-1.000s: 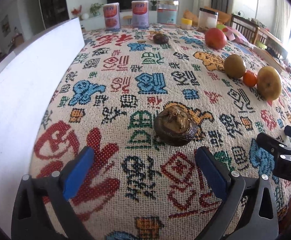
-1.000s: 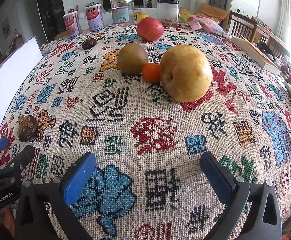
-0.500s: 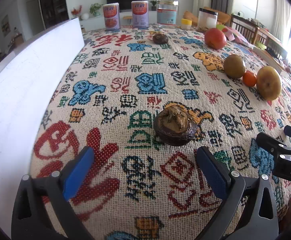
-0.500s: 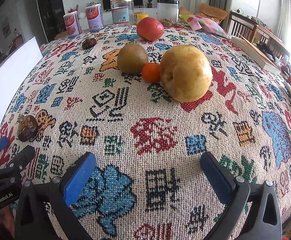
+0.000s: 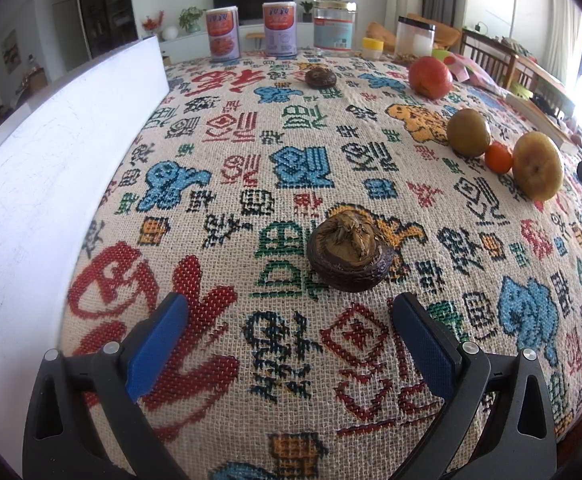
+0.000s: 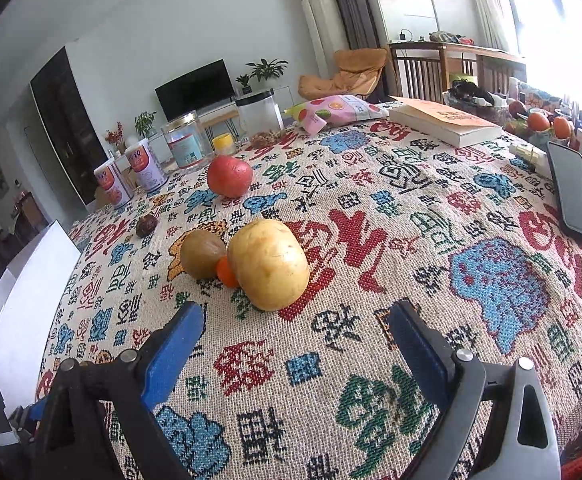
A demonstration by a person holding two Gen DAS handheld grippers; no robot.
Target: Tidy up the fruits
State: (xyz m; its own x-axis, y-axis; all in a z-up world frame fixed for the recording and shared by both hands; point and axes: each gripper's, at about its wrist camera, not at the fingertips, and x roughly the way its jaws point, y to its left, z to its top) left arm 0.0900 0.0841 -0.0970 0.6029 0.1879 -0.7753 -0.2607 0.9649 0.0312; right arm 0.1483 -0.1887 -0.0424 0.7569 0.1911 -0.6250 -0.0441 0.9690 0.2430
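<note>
**Both tongs open above the patterned cloth, fruit ahead**

The left tongs (image 5: 289, 316) stand wide apart with nothing between the blue pads, hovering over the woven cloth (image 5: 227, 168) that covers the counter. Just ahead of them, slightly toward the right pad, sits a dark wrinkled fruit (image 5: 349, 254) with a dried brown top. A second small dark fruit (image 5: 320, 77) lies far back, near two printed tins (image 5: 222, 33) and a clear jar (image 5: 334, 27). A white board (image 5: 51, 152) runs along the cloth's left edge.

The right tongs (image 6: 297, 326) are also apart and empty, their jaws having just been closing a little. Just beyond them rests a large yellow pear (image 6: 269, 264), with a small orange (image 6: 225, 271) touching its left side and a brownish-green fruit (image 6: 202, 254) beside that. A red apple (image 6: 229, 176) sits further back. A book (image 6: 447, 120), a pink snack bag (image 6: 339, 110) and a dark phone (image 6: 573, 194) lie to the right.
</note>
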